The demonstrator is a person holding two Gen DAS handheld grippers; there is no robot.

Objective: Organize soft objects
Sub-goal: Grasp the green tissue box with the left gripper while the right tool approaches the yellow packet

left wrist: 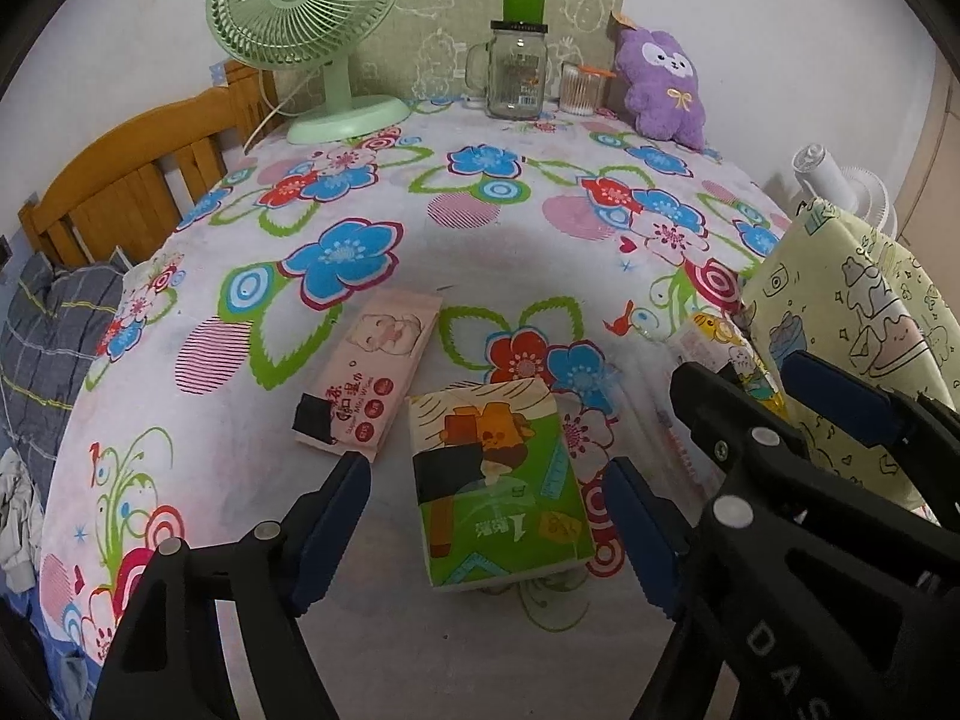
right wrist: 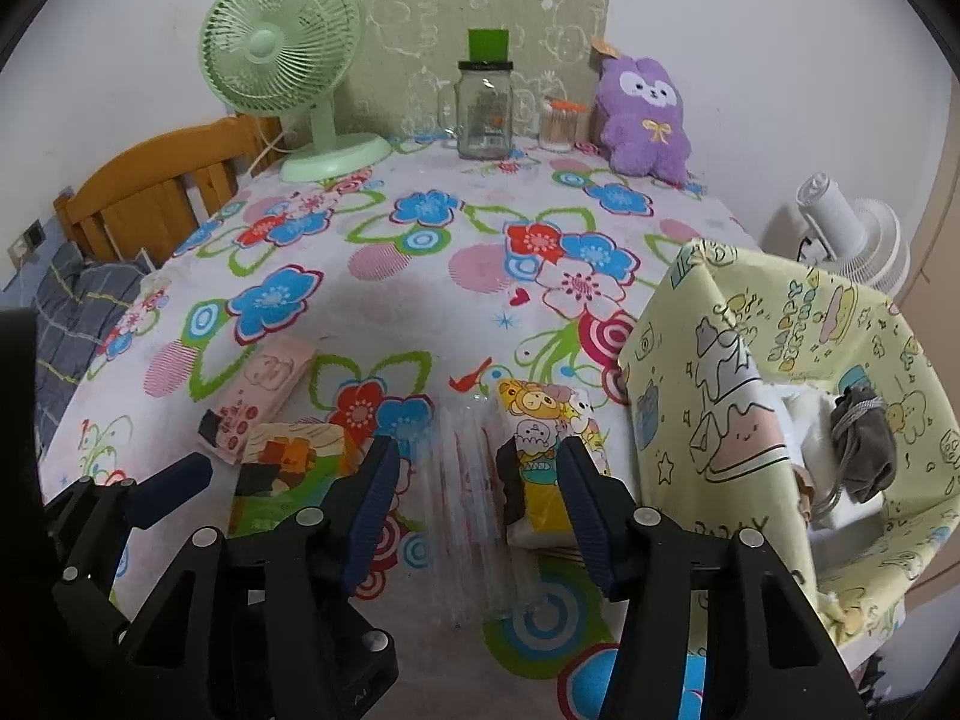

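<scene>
A green tissue pack (left wrist: 498, 480) lies on the flowered tablecloth (left wrist: 480, 228), between the fingers of my open left gripper (left wrist: 489, 534). A pink wet-wipe pack (left wrist: 375, 375) lies just to its left. My open right gripper (right wrist: 480, 516) straddles a clear plastic sleeve (right wrist: 474, 510) and a yellow cartoon tissue pack (right wrist: 543, 450). The green pack (right wrist: 288, 468) and the pink pack (right wrist: 258, 402) also show in the right wrist view. A yellow fabric storage bag (right wrist: 750, 420) stands open at the right with a grey cloth bundle (right wrist: 864, 450) inside. A purple plush toy (left wrist: 660, 84) sits at the far edge.
A green desk fan (left wrist: 312, 30), a glass mason jar (left wrist: 516, 72) and a cotton-swab jar (left wrist: 579, 87) stand along the back. A wooden chair (left wrist: 132, 180) and a plaid cloth (left wrist: 54, 324) are at the left. A white fan (right wrist: 852, 234) stands beyond the table's right edge.
</scene>
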